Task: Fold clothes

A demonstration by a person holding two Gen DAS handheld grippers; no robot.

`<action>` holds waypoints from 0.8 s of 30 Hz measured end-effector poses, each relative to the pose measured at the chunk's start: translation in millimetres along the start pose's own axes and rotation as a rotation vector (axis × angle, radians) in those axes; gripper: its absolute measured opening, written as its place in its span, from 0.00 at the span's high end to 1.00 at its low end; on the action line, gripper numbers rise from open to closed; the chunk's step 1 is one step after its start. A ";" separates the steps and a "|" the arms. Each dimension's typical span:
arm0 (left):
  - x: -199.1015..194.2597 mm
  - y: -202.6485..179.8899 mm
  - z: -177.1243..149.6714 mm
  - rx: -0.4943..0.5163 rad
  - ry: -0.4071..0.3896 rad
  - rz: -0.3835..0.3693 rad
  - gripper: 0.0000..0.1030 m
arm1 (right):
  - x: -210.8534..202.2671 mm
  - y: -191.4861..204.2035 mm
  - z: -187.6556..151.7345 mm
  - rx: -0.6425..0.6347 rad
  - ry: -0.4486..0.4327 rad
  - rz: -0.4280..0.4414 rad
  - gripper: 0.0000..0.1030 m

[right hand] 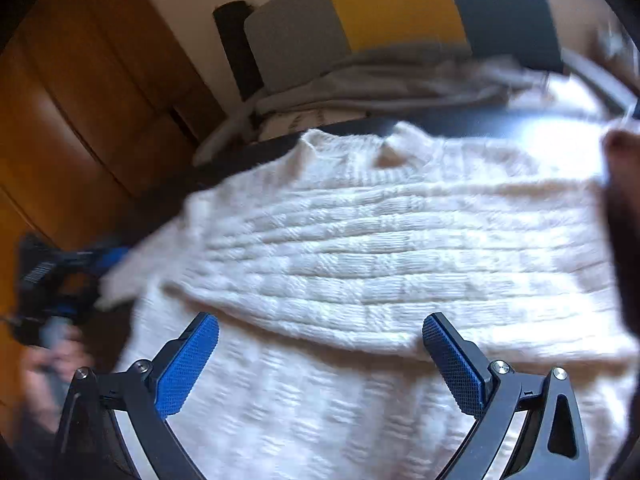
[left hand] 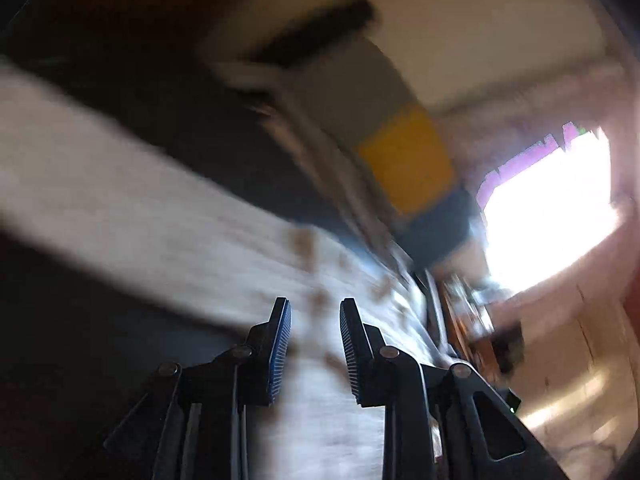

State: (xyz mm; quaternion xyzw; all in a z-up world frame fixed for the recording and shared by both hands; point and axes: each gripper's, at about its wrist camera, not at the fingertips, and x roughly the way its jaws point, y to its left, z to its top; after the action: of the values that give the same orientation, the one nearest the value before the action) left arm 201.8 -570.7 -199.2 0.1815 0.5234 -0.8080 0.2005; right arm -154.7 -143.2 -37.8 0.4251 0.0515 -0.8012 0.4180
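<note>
Right wrist view: your right gripper (right hand: 320,360) hovers with jaws spread wide and empty over the cream knit sweater (right hand: 380,248), spread on a dark bench (right hand: 460,126). It looks soft, thick and floppy, so pinch a hem or folded edge. Your left gripper (left hand: 315,350), jaws slightly parted, holds nothing. Striped cushion (right hand: 392,12) and wooden cupboard (right hand: 80,92) behind.
</note>
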 end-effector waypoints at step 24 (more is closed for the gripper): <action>-107.6 181.5 102.6 -0.545 -0.291 0.290 0.85 | 56.2 21.0 16.2 -0.127 0.007 -0.217 0.00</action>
State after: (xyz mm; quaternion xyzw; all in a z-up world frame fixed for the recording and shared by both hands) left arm 378.5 -718.0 -245.8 0.0767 0.6547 -0.6190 0.4270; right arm -166.3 -199.1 -62.5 0.3925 0.1492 -0.8354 0.3547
